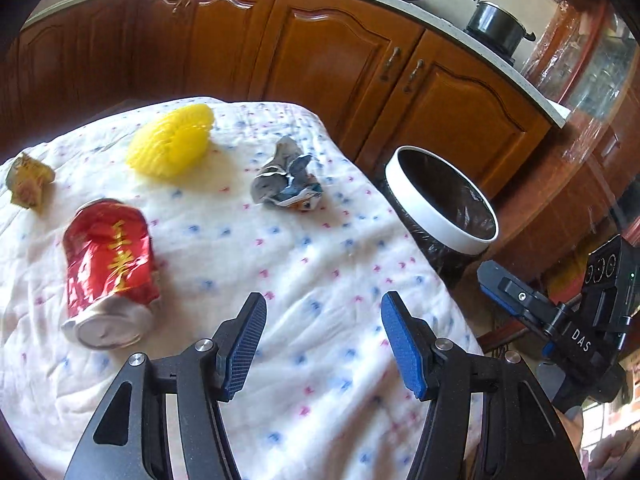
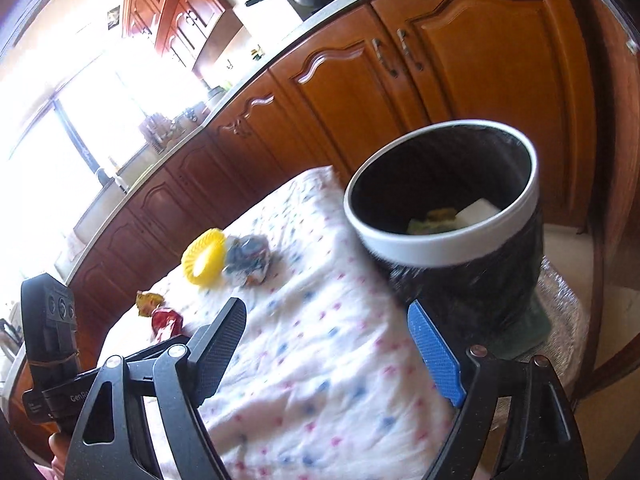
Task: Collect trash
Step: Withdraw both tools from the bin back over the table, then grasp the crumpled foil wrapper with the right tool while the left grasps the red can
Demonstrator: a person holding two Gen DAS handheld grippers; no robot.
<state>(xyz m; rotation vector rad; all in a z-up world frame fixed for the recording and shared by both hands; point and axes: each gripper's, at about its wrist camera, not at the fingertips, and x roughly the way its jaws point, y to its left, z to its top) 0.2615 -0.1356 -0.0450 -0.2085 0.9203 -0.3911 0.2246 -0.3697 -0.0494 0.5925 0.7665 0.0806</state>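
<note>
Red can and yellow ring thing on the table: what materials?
Red can: looks like thin glossy printed metal, going by the dented, creased wall and bare silvery end. Yellow ring: probably soft foam or plastic netting, given its matte ribbed mesh surface; which one is unclear.

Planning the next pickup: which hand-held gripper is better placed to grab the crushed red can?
Left. The left hand-held gripper is open and empty over the cloth, with the red can close beside it. The right hand-held gripper is by the bin.
</note>
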